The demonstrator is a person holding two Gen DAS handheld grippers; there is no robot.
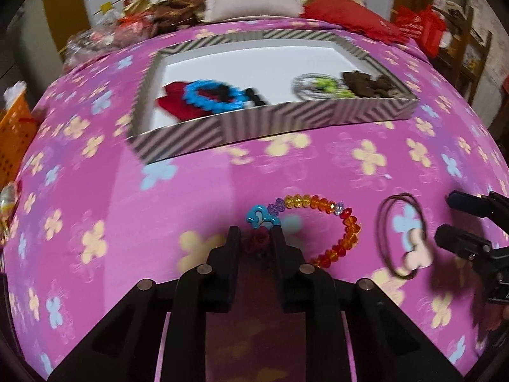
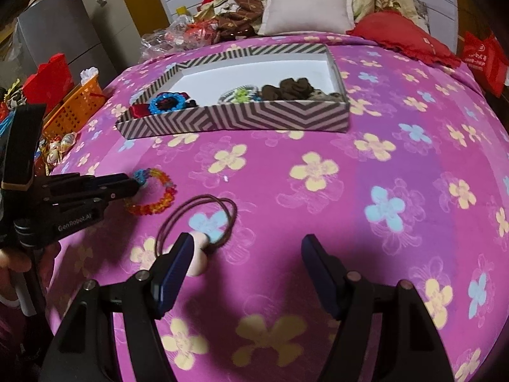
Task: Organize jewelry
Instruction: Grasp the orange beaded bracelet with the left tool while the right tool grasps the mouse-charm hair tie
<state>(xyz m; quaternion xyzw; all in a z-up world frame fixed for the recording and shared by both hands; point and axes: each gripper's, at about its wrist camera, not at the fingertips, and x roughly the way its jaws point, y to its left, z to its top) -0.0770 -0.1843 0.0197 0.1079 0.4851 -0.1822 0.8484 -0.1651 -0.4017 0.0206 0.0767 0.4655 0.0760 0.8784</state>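
The bed (image 2: 318,172), under its pink flowered cover, is carrying the striped box (image 2: 241,117), which is already holding several pieces, so the sorting is looking partly done. Near the front, the left tool (image 1: 253,234) is closing narrowly around the dark red end of the bead bracelet (image 1: 331,222), seemingly gripping it for a lift into the box. The right tool (image 2: 248,248) is hanging wide apart, its left finger touching the hair tie (image 2: 197,222), which likely needs centring before a pinch.
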